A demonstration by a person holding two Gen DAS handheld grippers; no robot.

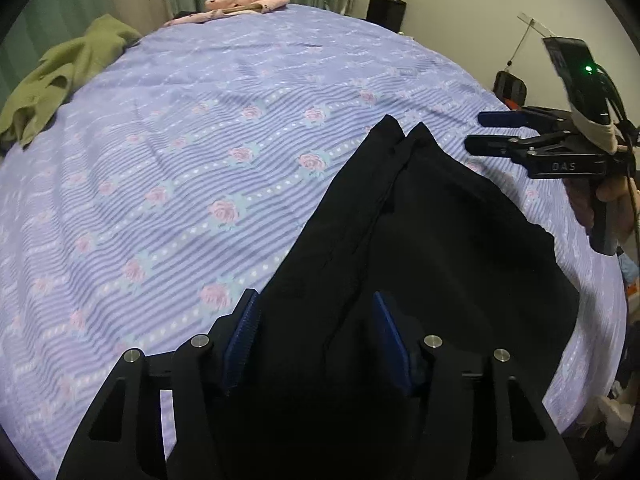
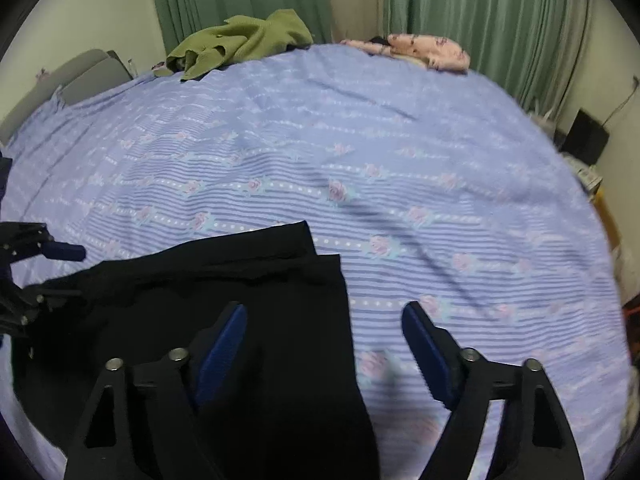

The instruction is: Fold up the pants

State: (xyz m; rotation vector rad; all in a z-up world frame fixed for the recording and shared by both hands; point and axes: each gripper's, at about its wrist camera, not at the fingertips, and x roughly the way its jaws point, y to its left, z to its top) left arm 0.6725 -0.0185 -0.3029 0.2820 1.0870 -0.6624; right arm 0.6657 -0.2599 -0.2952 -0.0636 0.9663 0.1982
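**A:** What are your tools doing?

**B:** My left gripper (image 1: 316,340) hangs with its jaws apart over the black pants (image 1: 420,232), gripping nothing. My right gripper (image 2: 324,348) gapes too, straddling the pants' edge, probably lining up a grab for the fold.

**A:** Where are the pants?

**B:** Flat on the purple bedspread (image 1: 160,160). Their near end is hidden beneath my tools, and dark cloth swallows the creases.

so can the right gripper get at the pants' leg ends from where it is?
Probably yes. The right gripper is open above the black pants, whose leg ends lie flat on the bedsheet just ahead of it, with nothing lying across them.
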